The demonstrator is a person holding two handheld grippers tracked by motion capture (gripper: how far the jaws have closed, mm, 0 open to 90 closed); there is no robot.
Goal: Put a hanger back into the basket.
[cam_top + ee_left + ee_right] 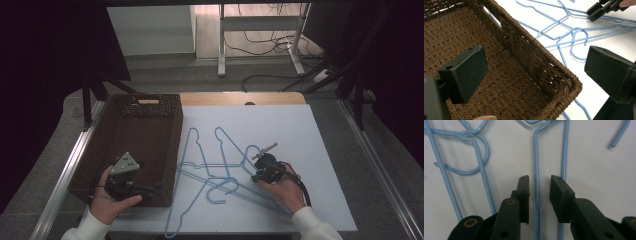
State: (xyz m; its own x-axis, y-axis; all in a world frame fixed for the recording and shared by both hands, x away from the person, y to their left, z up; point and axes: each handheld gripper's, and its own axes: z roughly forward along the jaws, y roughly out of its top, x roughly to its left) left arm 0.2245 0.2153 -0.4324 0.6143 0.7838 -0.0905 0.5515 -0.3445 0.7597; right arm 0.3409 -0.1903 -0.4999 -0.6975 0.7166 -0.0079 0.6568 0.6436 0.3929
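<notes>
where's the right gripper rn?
In the high view the right gripper is right of centre on the white table, over the tangled blue hangers. Its own view shows the open jaws straddling one hanger wire.

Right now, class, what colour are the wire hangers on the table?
Light blue hangers, clearest in the right gripper view.

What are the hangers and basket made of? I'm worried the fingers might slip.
Thin blue hangers: seemingly wire with a smooth, slightly glossy coating, judging by the tight bends. Brown rectangular basket: woven wicker-like fibre, matte and rough, with a visible plaited rim.
</notes>
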